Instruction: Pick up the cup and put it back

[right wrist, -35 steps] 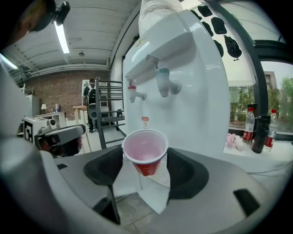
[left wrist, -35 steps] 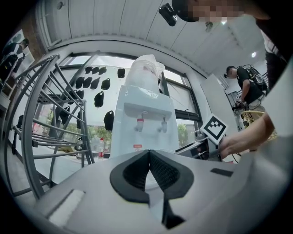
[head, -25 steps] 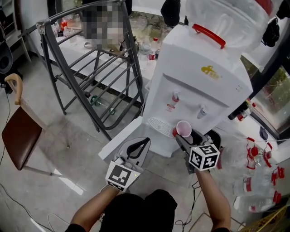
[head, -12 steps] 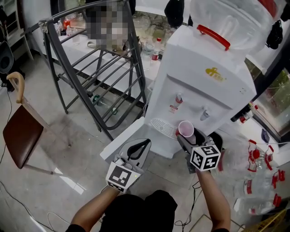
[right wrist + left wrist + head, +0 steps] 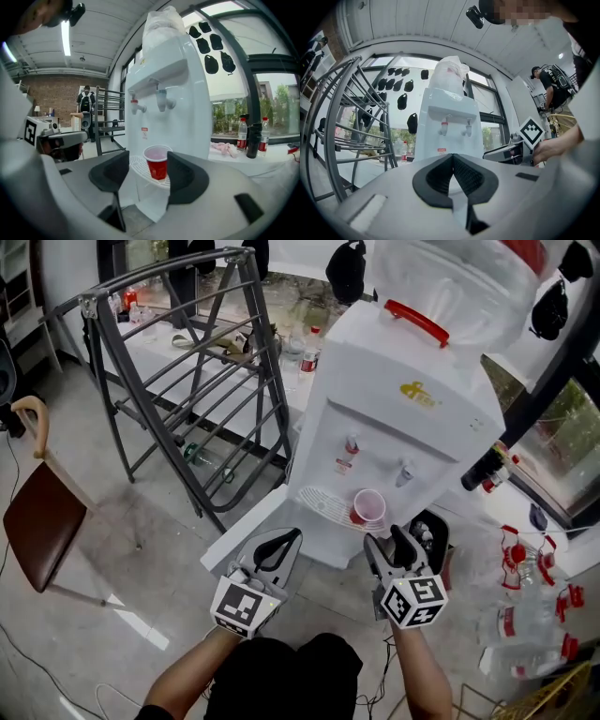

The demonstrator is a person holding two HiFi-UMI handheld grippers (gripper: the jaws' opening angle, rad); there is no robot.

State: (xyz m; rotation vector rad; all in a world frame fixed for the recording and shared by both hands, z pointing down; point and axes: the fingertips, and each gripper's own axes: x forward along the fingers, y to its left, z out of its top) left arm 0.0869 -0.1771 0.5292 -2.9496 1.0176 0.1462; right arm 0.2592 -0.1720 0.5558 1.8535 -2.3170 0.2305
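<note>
- Head view first: the red cup is standing upright on the white drip tray of the water dispenser, under the taps and empty as far as I can see.
- Nothing is touching it right now, so by my reading the putting-back half is done: the cup sits on its spot, on its own.
- Right gripper is just short of the cup, nose pointing at it. Its jaws stand well apart with no pad on the cup, and they have just been narrowing a little with nothing between them.
- Seen along those jaws, the cup shows in the gap but stands beyond the tips, out on the tray, so it's free.
- Left gripper hangs beside the dispenser's base, tips pinched together on nothing. It looks like a bystander in this job.
- What's left, I'd say, is only to pull the right hand clear, unless another pick-up is meant.
- Further out: a grey metal rack to the left, a brown-seated chair beyond it, and a heap of plastic bottles on the floor at the right.
</note>
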